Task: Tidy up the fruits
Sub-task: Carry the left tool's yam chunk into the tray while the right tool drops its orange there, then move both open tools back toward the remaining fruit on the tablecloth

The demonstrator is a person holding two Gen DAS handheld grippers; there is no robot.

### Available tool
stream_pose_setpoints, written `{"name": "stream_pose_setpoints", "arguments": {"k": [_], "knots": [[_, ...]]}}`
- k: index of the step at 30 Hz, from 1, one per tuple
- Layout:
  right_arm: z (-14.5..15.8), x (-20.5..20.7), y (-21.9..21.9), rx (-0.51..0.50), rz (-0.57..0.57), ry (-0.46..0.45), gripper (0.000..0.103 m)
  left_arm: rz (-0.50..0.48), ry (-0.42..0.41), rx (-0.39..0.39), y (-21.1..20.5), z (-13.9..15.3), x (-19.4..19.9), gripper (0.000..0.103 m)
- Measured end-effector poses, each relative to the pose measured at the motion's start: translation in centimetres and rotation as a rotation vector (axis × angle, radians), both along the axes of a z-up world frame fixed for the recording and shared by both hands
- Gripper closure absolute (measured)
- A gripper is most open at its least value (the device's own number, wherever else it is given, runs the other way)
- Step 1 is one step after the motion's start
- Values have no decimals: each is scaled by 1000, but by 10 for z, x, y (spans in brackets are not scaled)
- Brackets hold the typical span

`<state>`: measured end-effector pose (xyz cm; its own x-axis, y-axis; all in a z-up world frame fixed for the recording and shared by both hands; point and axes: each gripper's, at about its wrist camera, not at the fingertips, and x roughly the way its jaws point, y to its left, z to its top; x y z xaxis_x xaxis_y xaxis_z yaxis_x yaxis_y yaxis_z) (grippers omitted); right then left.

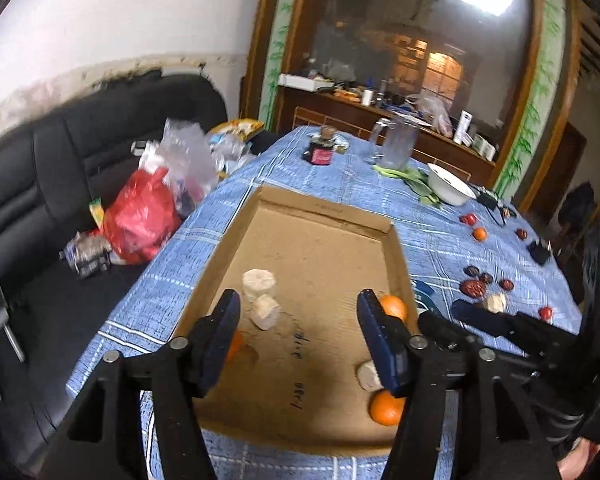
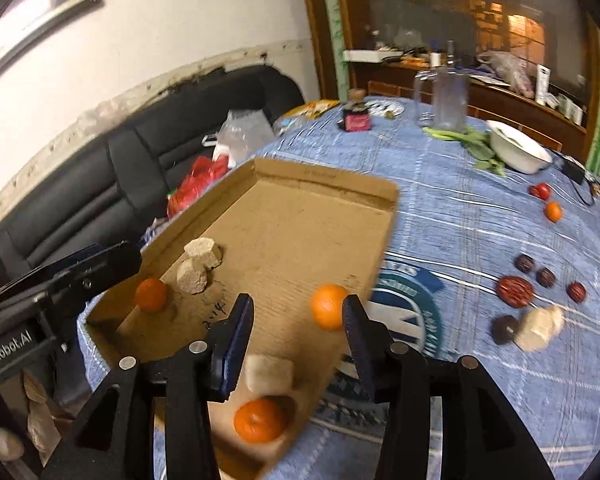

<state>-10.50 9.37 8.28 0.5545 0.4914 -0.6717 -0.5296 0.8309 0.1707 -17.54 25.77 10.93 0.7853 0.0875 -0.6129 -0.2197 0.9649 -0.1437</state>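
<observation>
A black sofa runs along the left wall, with a red bag on its seat. Beside it stands the surface under a blue checked cloth, and on its near left part lies a shallow cardboard tray. In the tray lie three oranges: one at the near left, one by the right wall, one at the near edge, along with pale chunky pieces. More fruit is scattered on the cloth to the right: dark red pieces, a small orange farther off, and another pale piece. A white bowl sits at the far right. The left tongs hang over the tray about half open, holding nothing. The right tongs are also parted and empty above the tray's near right side.
</observation>
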Motion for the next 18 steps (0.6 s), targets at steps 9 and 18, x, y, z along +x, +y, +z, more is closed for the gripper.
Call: {"name": "stream_pose_setpoints", "arguments": {"k": [9,18], "knots": [[7,-13,-82,63,-156,-19,49,-101,-29,167,-75,20,-8,36],[4,-18,-147,91,-253,-41,43,-181,11,242,-129,10,1,35]]}}
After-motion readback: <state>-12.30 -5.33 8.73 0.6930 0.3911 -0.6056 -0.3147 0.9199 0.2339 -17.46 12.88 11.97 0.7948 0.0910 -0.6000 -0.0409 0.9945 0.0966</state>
